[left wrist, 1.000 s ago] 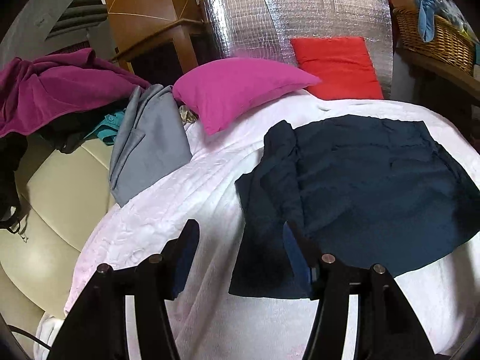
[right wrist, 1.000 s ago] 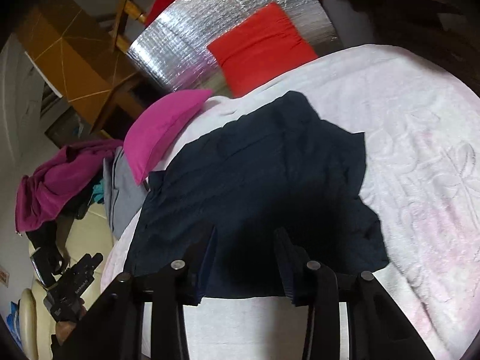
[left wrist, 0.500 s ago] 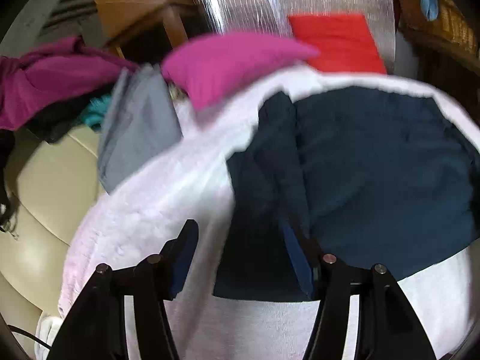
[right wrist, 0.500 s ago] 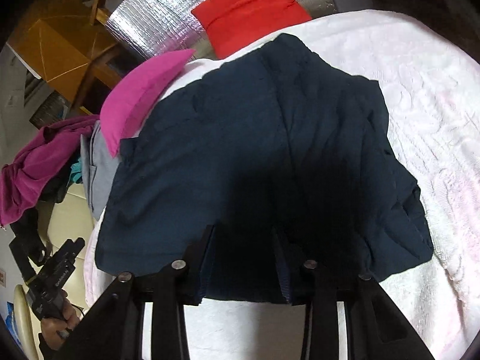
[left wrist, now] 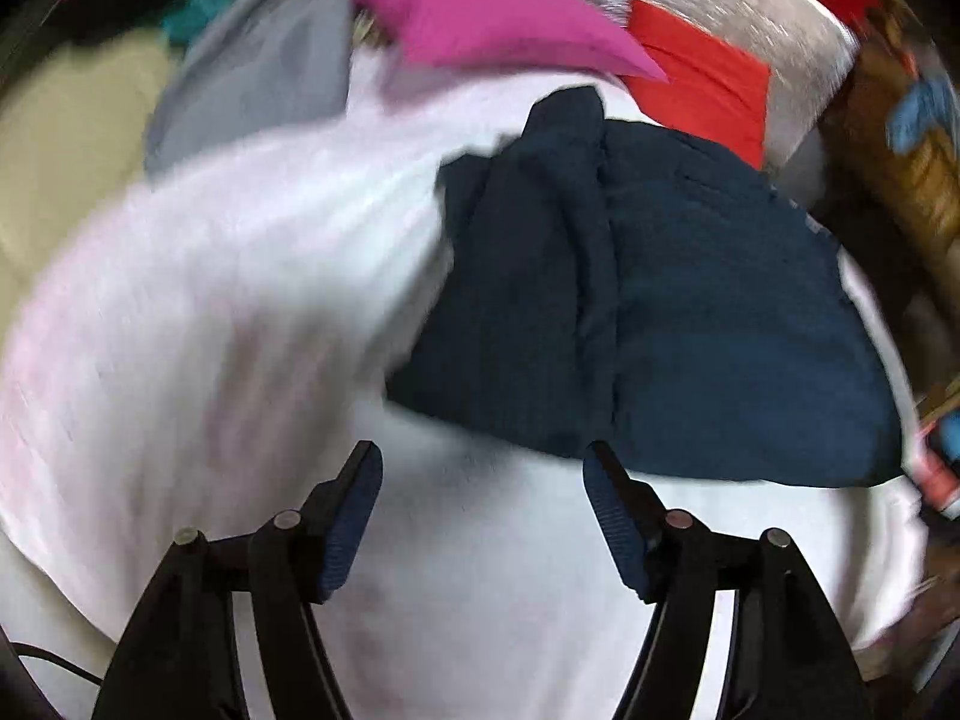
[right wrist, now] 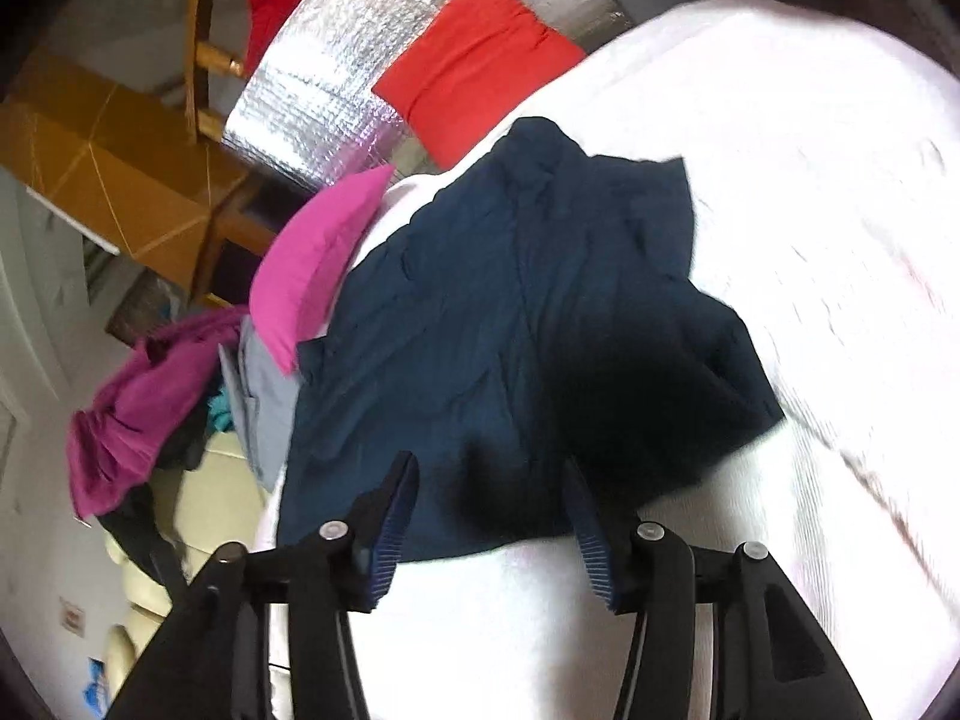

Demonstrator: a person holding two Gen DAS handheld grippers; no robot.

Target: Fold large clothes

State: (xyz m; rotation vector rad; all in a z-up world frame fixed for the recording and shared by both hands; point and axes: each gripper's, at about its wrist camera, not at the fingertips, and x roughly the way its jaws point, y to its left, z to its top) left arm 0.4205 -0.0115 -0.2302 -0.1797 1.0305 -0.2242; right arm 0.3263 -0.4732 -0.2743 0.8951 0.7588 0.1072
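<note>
A dark navy garment (left wrist: 660,300) lies spread on a white bedspread (left wrist: 210,300), its left side folded over in a long ridge. It also shows in the right wrist view (right wrist: 510,330). My left gripper (left wrist: 483,480) is open and empty, just short of the garment's near hem. My right gripper (right wrist: 489,498) is open and empty over the near hem of the garment, with its shadow falling on the cloth. The left wrist view is blurred by motion.
A magenta pillow (left wrist: 492,18), a red cushion (left wrist: 702,78) and a silver foil board (right wrist: 360,60) stand at the bed's far end. A grey garment (left wrist: 258,78) and a purple one (right wrist: 144,402) lie left of the bed. A wicker basket (left wrist: 918,180) stands right.
Both grippers have stayed open. The left view has swung and tilted, and its gripper now sits short of the hem. The right view has shifted, with the garment a little farther off.
</note>
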